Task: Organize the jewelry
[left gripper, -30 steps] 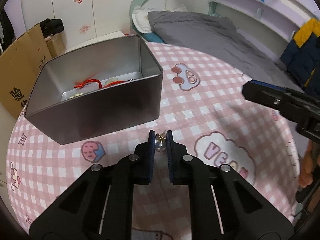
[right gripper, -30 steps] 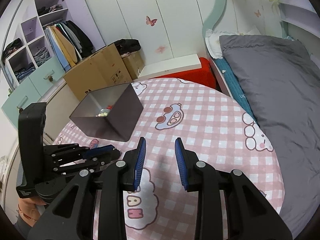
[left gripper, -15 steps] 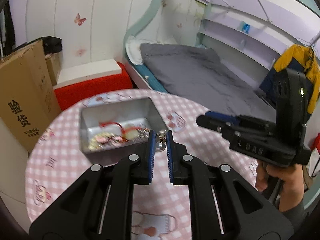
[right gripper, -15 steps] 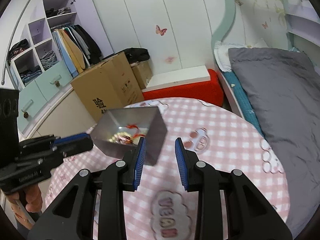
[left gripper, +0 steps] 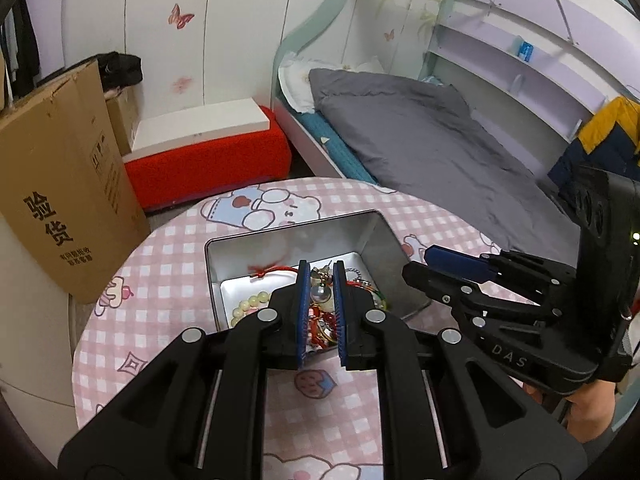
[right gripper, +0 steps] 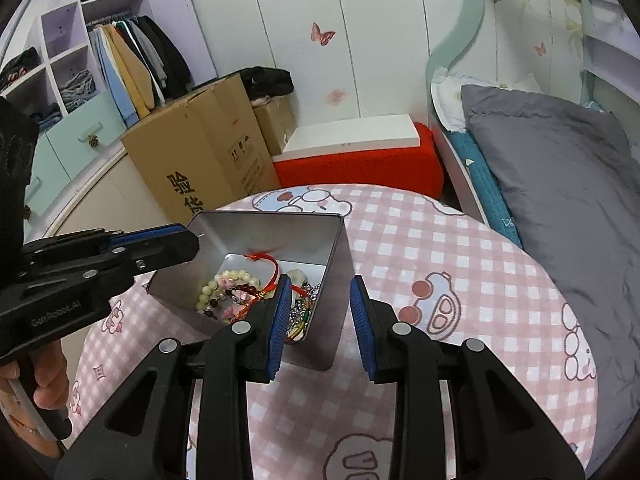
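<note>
My left gripper (left gripper: pixel 319 276) is shut on a pearl earring (left gripper: pixel 319 291) and holds it above the open metal tin (left gripper: pixel 384 240). The tin stands on the round pink checked table (left gripper: pixel 168 292) and holds bead bracelets (right gripper: pixel 224 284), a red cord (right gripper: pixel 272 264) and chains. My right gripper (right gripper: pixel 318 300) is open and empty, just above the tin's right wall (right gripper: pixel 334 280). The left gripper also shows in the right wrist view (right gripper: pixel 160 240), over the tin's left rim. The right gripper shows in the left wrist view (left gripper: pixel 448 264), beside the tin's right side.
A cardboard box (right gripper: pixel 200 152) and a red stool with a white top (right gripper: pixel 356 152) stand beyond the table. A bed with grey bedding (right gripper: pixel 552 160) lies to the right. A wardrobe with clothes (right gripper: pixel 120 60) is at the back left.
My left gripper has lifted the pearl earring off the table and carried it over the tin. My right gripper has risen and moved left to the tin's right wall.
</note>
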`<action>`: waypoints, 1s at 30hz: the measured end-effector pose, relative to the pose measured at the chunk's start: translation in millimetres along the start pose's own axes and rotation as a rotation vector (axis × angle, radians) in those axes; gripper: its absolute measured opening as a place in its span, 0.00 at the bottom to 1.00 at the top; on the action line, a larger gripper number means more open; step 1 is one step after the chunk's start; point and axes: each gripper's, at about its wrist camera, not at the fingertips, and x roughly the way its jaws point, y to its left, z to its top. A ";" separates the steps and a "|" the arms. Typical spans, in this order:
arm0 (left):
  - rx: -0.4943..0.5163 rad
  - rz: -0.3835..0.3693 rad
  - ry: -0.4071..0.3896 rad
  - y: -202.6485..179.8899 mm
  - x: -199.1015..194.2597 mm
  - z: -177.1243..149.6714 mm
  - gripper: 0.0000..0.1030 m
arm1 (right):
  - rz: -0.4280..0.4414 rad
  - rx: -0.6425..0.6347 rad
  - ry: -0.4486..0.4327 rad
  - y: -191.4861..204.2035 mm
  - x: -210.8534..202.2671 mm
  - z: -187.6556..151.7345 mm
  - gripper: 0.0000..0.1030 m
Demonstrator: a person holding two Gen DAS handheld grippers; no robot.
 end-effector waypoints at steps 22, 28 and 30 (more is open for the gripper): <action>-0.050 0.008 0.074 14.0 18.7 -2.0 0.12 | -0.039 -0.047 0.025 6.8 9.2 -3.2 0.08; -0.045 0.034 0.043 11.2 -2.0 -2.4 0.55 | -0.039 -0.035 0.014 6.1 3.0 -4.5 0.09; -0.052 0.046 -0.008 11.5 -17.4 -2.4 0.59 | -0.040 -0.030 -0.003 6.7 -6.1 -3.4 0.09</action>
